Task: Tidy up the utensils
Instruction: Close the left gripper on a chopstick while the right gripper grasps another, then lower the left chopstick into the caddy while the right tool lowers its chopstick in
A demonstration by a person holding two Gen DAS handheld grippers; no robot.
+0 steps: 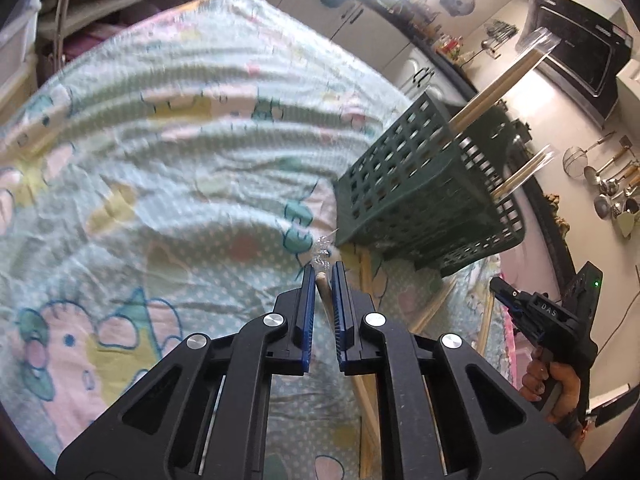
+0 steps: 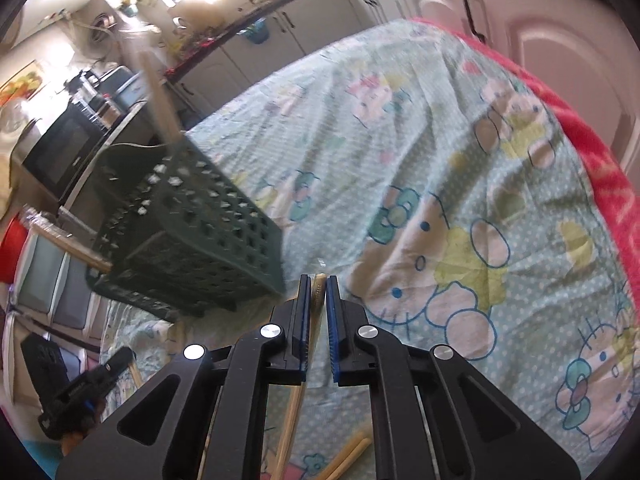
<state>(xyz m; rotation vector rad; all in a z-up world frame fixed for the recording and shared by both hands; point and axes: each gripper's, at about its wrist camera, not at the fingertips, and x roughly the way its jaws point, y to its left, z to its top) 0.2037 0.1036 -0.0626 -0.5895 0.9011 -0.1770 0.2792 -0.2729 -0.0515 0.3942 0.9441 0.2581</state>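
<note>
In the left wrist view, a bed sheet (image 1: 168,128) with cartoon animals fills the left and middle of the frame. At the bottom middle, the left gripper (image 1: 323,270) has its blue pads pressed tight on a wrapped pair of chopsticks (image 1: 323,290); the crinkly clear wrap sticks out past the tips. To the right stands a green basket (image 1: 420,200) full of square holes, with more wrapped chopsticks (image 1: 480,100) poking up out of it toward the upper right. More chopsticks (image 1: 368,360) lie flat on the sheet just below the basket. At the lower right edge, a hand (image 1: 552,380) holds the right gripper (image 1: 496,284).

In the right wrist view, the left gripper (image 2: 120,360) sits at the lower left. The green basket (image 2: 192,248) is at the middle left, blurry. At the bottom middle, the right gripper (image 2: 318,280) is squeezed almost shut on a pale chopstick pair (image 2: 318,292). Loose chopsticks (image 2: 348,456) lie below it. The sheet (image 2: 460,180) fills the right side, with a red blanket (image 2: 612,184) along the right edge.
</note>
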